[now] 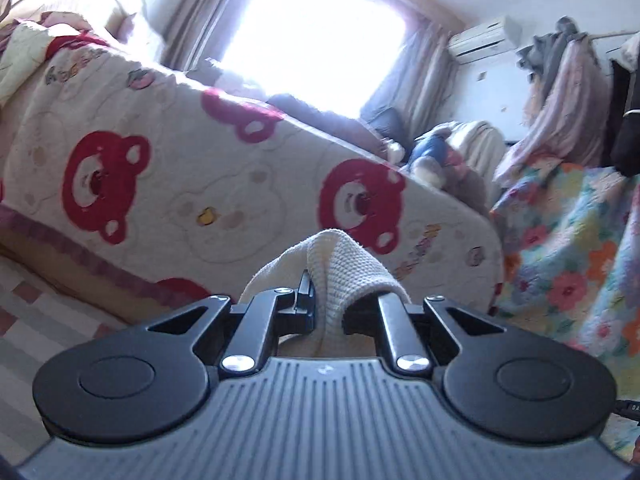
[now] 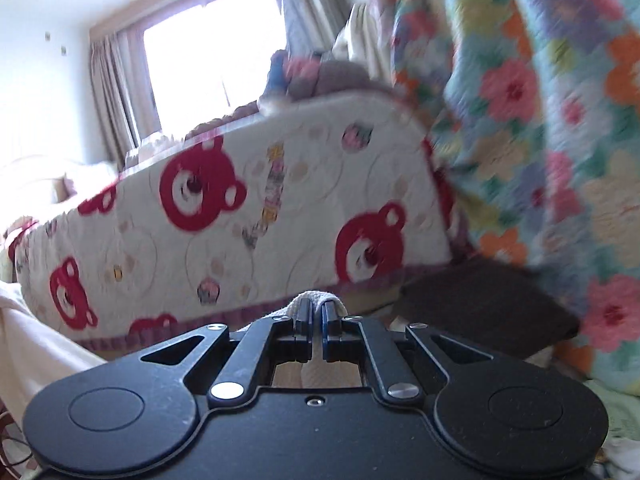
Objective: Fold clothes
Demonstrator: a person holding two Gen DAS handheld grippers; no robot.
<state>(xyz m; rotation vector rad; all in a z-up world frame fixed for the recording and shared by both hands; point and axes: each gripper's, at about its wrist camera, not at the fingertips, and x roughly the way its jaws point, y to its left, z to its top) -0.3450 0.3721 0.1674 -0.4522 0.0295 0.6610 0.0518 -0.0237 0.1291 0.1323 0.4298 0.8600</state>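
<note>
A cream knitted garment (image 1: 344, 264) is draped over my left gripper (image 1: 320, 292), which is shut on a fold of it. The knit covers the right finger and hangs down behind the jaws. In the right wrist view my right gripper (image 2: 316, 308) is shut on another bit of the same cream knit (image 2: 316, 296), which bulges just past the fingertips. More cream cloth (image 2: 36, 344) trails at the lower left of that view. Both grippers are held up in front of the side of the bed.
A mattress with a cream cover and red bear faces (image 1: 208, 184) fills the middle. A flowered quilt (image 1: 568, 256) hangs at the right. Soft toys (image 1: 432, 156) lie on the bed below a bright window (image 1: 316, 36). A dark brown stool (image 2: 480, 300) stands beside the bed.
</note>
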